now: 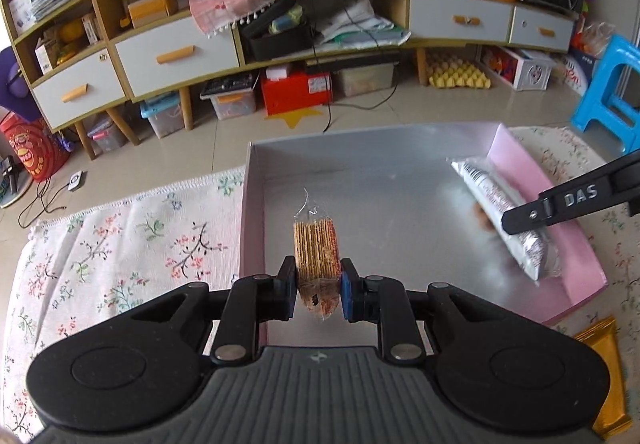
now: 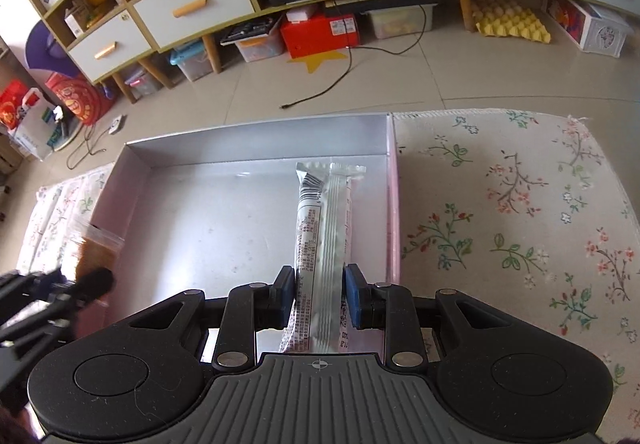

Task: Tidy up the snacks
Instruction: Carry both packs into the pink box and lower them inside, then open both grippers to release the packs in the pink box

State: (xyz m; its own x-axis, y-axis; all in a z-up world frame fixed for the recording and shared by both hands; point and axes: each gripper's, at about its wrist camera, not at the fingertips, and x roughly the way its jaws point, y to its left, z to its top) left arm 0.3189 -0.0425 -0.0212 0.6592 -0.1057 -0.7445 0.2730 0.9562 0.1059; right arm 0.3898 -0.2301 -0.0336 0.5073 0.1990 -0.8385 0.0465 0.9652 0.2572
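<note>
Black L gripper (image 1: pixel 318 286) is clamped on a clear pack of crackers (image 1: pixel 316 252) — held upright over the near-left part of the silver-lined pink box (image 1: pixel 256 164). R gripper (image 2: pixel 319 294) is clamped on a long white snack packet (image 2: pixel 322 236), w/ its far end over the box's right side — by the pink wall. Box sits on a floral cloth (image 2: pixel 500 212); a gold packet (image 1: pixel 604 364) lies on the cloth nr the box's near-right corner.
</note>
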